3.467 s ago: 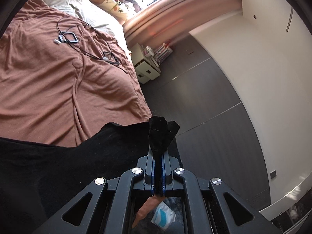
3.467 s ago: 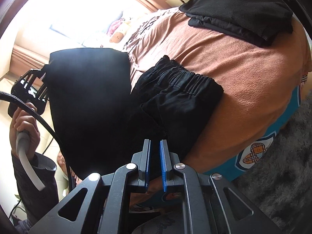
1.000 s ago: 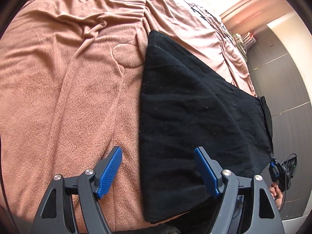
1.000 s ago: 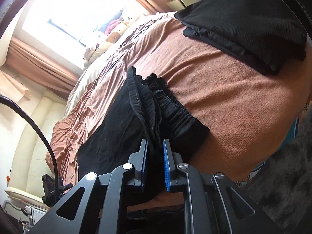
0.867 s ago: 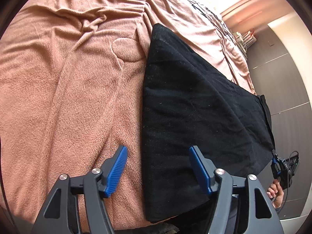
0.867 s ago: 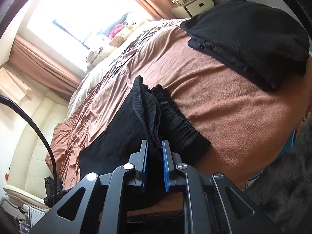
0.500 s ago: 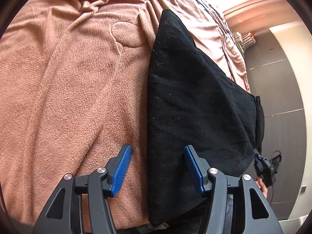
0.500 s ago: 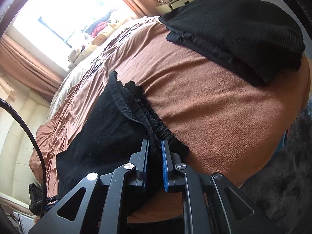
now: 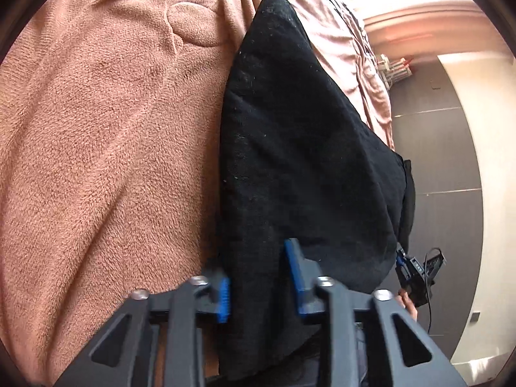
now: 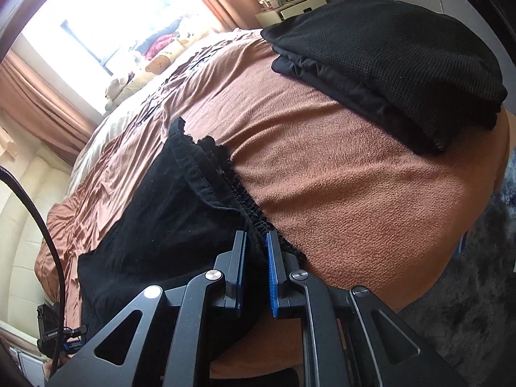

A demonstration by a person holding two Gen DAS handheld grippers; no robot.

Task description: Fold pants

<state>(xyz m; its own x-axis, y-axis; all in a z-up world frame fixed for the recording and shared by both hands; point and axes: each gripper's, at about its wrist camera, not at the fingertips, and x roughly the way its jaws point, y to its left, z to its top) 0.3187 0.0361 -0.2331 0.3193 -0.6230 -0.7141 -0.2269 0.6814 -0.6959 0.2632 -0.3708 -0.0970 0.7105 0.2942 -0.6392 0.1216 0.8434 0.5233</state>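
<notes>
Black pants (image 9: 300, 148) lie stretched along the near edge of a brown blanket-covered bed (image 9: 96, 129). My left gripper (image 9: 259, 280) straddles the hem end of the pants, its blue pads partly closed with cloth between them and a gap still showing. In the right wrist view the pants (image 10: 167, 213) show their gathered elastic waistband (image 10: 222, 174). My right gripper (image 10: 256, 254) is shut on the waistband at the bed's near edge.
A stack of folded black clothes (image 10: 403, 74) sits on the bed's far right corner. Pillows and soft toys (image 10: 154, 64) lie by the bright window. A white nightstand (image 10: 296, 6) stands beyond the bed. Dark floor (image 9: 445, 167) lies to the right of the bed.
My left gripper let go of the pants, opened wide, and has since narrowed around the hem end. My right gripper stayed shut on the waistband as the pants were laid flat.
</notes>
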